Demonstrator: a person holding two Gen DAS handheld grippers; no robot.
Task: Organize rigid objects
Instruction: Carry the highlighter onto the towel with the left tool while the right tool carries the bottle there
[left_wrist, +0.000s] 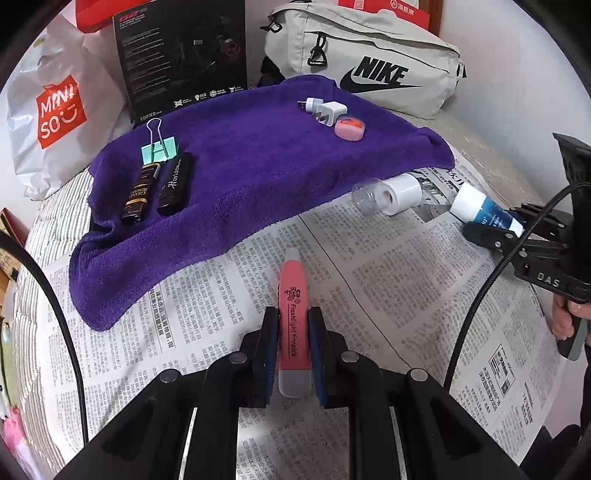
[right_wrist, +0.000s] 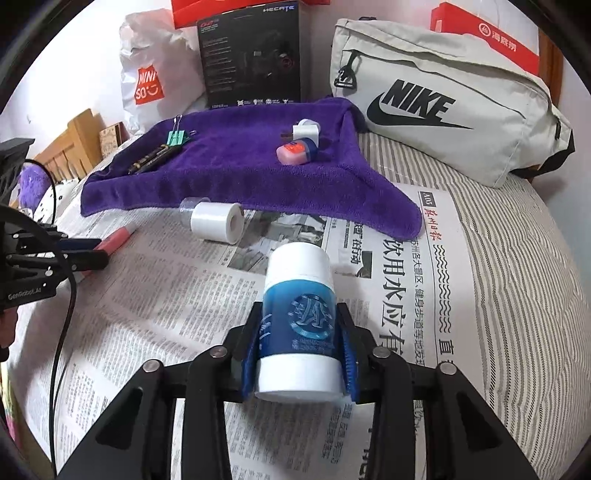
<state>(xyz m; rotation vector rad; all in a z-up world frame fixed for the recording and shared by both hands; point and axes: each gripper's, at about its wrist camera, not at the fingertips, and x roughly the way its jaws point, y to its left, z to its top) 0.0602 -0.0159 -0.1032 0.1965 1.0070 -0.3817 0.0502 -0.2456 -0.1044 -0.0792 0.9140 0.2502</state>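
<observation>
Left gripper (left_wrist: 293, 343) pinches the pink earpick (left_wrist: 293, 314) lengthwise, its long axis running along the fingers, tip aimed far toward the purple towel (left_wrist: 258, 177). The towel's left end, with the clip (left_wrist: 159, 147) and two dark sticks, lies far-left of it, so the left hand is nearer there. Right gripper (right_wrist: 299, 343) clamps the blue bottle (right_wrist: 299, 317), white cap pointing far. The towel's right corner, with the pink case (right_wrist: 293, 152) and plug, is straight ahead. White roll (right_wrist: 216, 221) sits between, on the newspaper (right_wrist: 147, 314).

The pink stick (left_wrist: 294, 317) says "Flashlight Earpick". The grey bag (right_wrist: 439, 99) says NIKE. The white plastic bag (left_wrist: 55, 114) says MINISO. The black box (left_wrist: 181, 55) says EDIFIER.
</observation>
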